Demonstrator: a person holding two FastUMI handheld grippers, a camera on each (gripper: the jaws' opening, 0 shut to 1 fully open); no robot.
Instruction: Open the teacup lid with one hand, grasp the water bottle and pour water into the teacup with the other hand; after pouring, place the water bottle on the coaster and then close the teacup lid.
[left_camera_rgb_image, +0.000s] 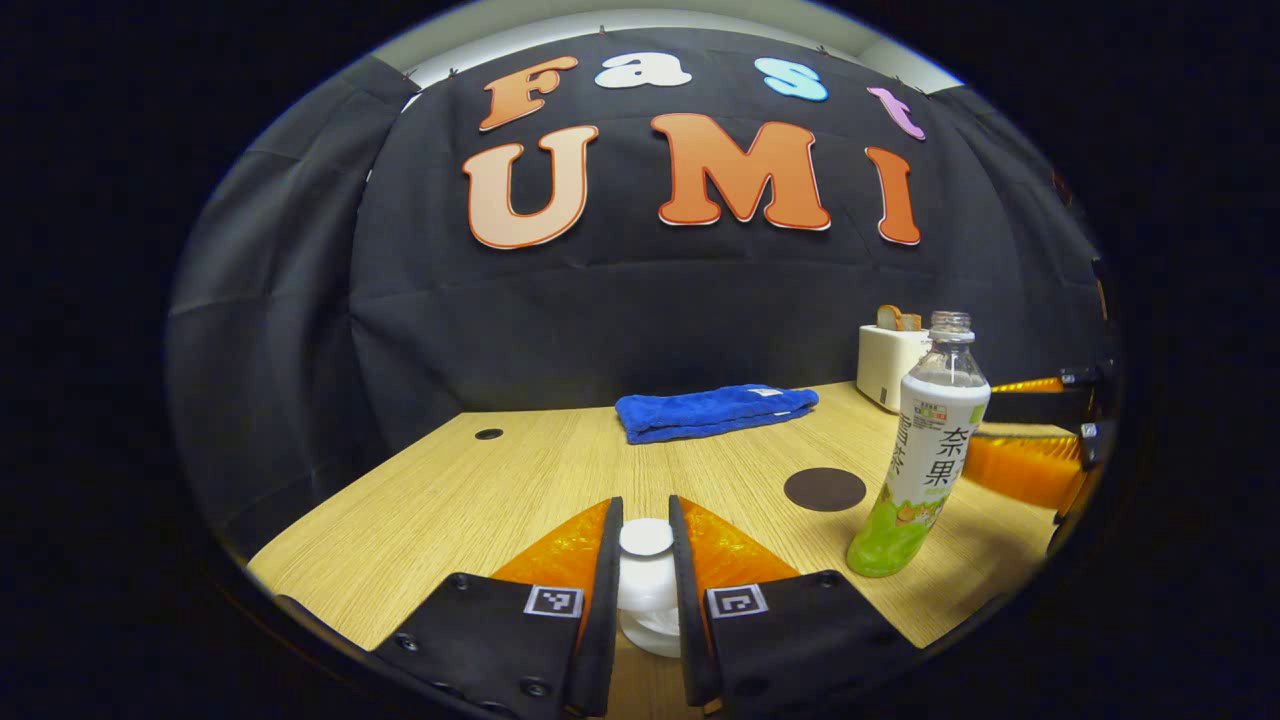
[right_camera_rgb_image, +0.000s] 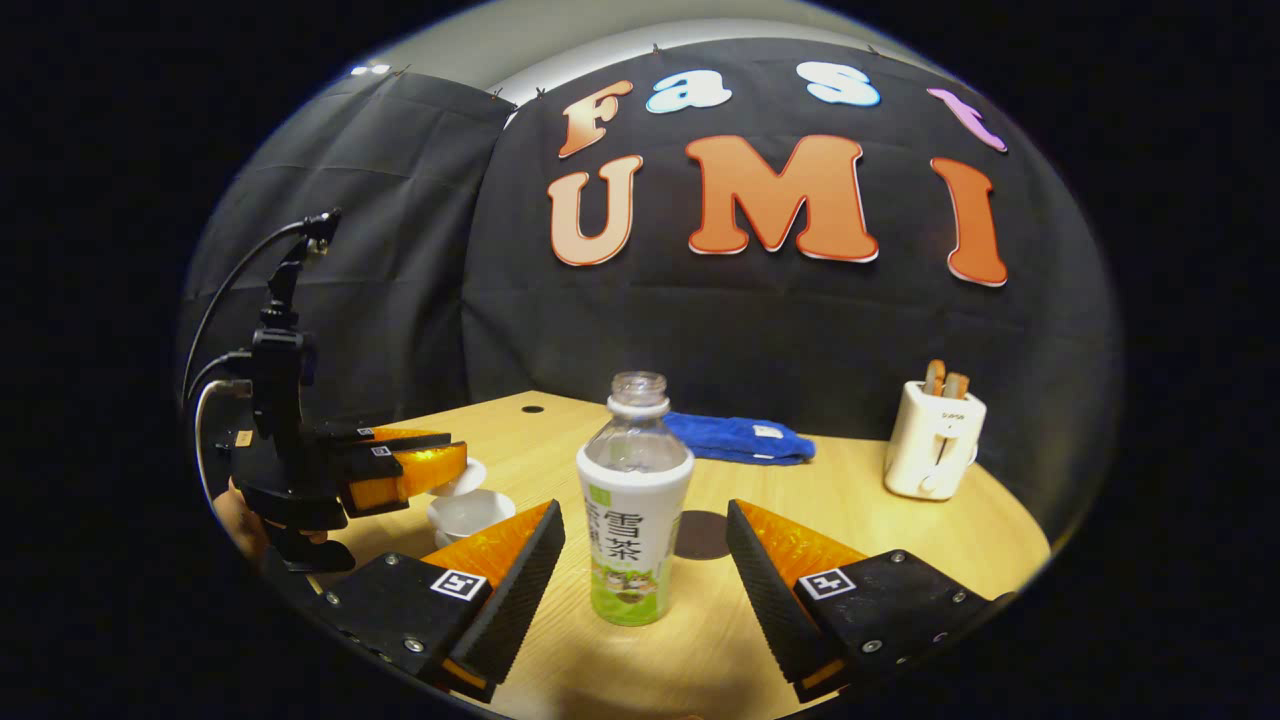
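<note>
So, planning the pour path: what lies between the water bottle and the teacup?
In the right gripper view, bare wooden tabletop and the right gripper's near finger lie between the water bottle and the teacup.

The teacup sits partly hidden behind the left gripper.

Left gripper clamps both fingers on the white lid above a wooden table. An uncapped bottle stands upright to its right, just beside a dark coaster (apart from it). A blue towel lies behind.
</note>
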